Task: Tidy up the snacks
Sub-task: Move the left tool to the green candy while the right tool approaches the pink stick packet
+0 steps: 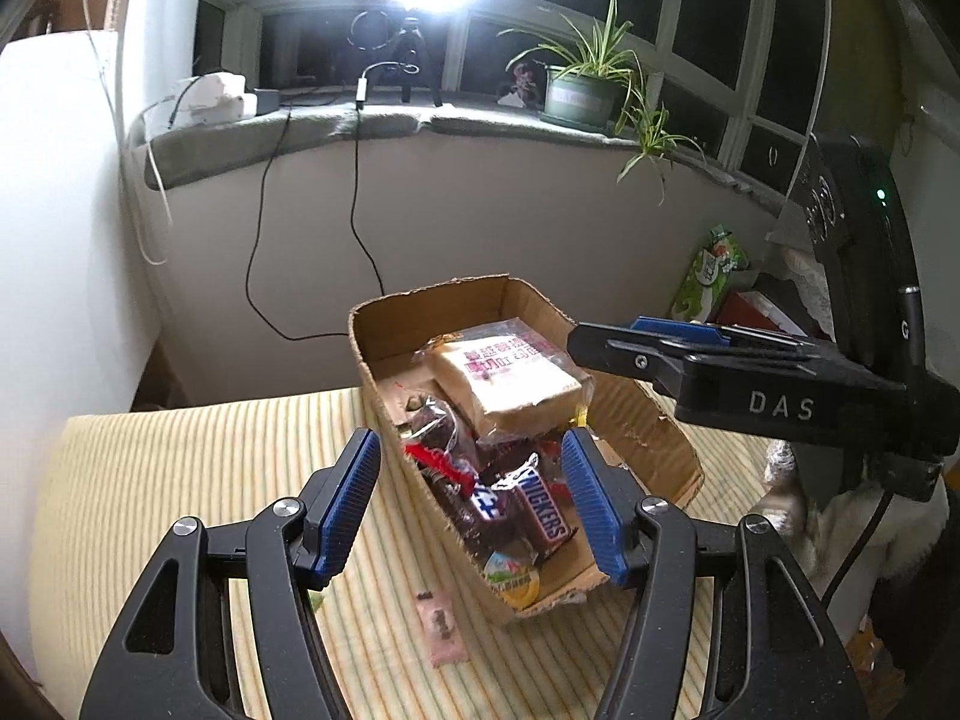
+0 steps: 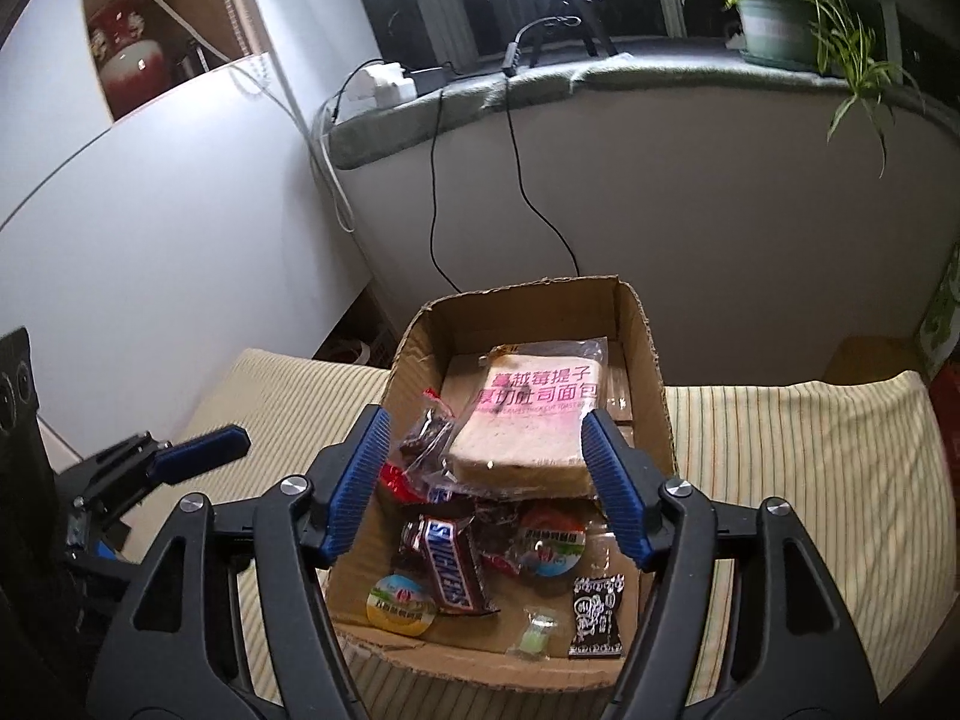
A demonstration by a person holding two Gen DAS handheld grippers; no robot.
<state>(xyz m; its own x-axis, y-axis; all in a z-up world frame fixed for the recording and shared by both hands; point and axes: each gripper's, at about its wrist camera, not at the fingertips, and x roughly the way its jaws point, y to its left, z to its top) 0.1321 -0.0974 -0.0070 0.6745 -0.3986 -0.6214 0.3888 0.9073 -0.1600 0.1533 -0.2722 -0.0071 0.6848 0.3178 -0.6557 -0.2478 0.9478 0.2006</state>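
Observation:
An open cardboard box (image 2: 654,372) stands on a yellow striped cloth (image 1: 180,480). In it lie a wrapped slice of toast bread (image 2: 528,420), a Snickers bar (image 2: 447,564), dark and red wrapped sweets, two round jelly cups (image 2: 402,603), a small black packet (image 2: 597,615) and a green candy (image 2: 537,630). My right gripper (image 2: 486,480) hangs open above the box, with nothing between its blue pads. My left gripper (image 1: 474,498) is open too, over the box's near left wall (image 1: 420,480), above the Snickers bar (image 1: 543,516). The bread (image 1: 510,384) leans on the pile.
A small pink wrapper (image 1: 444,630) lies on the cloth in front of the box. A green snack bag (image 1: 714,270) stands at the right by the wall. Behind are a windowsill with a potted plant (image 1: 582,90), cables and a bright lamp. The right gripper (image 1: 636,339) reaches in beside the box.

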